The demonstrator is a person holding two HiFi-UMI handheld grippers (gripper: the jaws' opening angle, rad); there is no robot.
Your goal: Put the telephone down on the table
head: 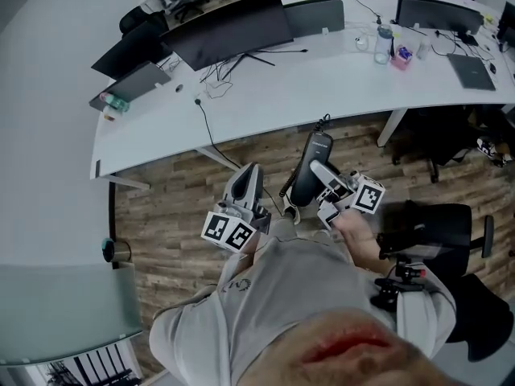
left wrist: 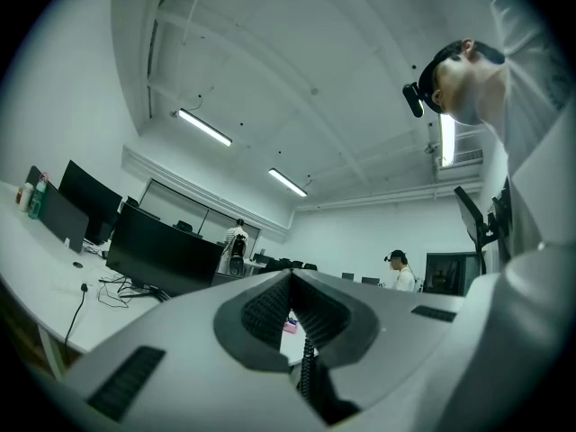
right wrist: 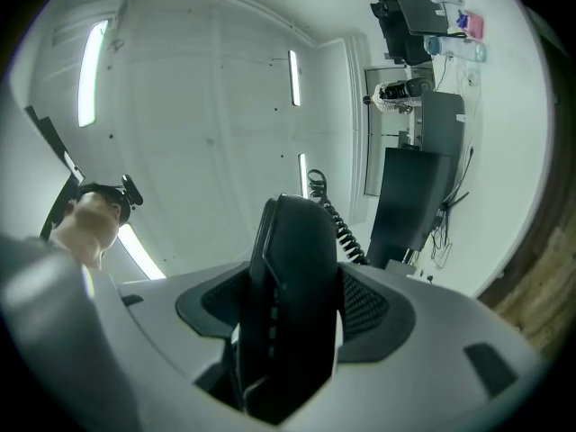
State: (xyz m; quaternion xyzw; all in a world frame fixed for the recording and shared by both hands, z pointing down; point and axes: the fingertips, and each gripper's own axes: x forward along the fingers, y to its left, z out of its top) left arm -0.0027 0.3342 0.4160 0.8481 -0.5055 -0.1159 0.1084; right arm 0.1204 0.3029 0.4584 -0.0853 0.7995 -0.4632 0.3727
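Telephone (right wrist: 290,241), clamped between right gripper (right wrist: 292,300) jaws

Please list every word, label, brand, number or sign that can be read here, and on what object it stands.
No text can be read in any view.
On the left gripper and the right gripper: square black-and-white markers only, no letters.
The mark on the person's shirt: too small to read.
Labels of the bottles on the table: too small to read.
The telephone: no print visible.
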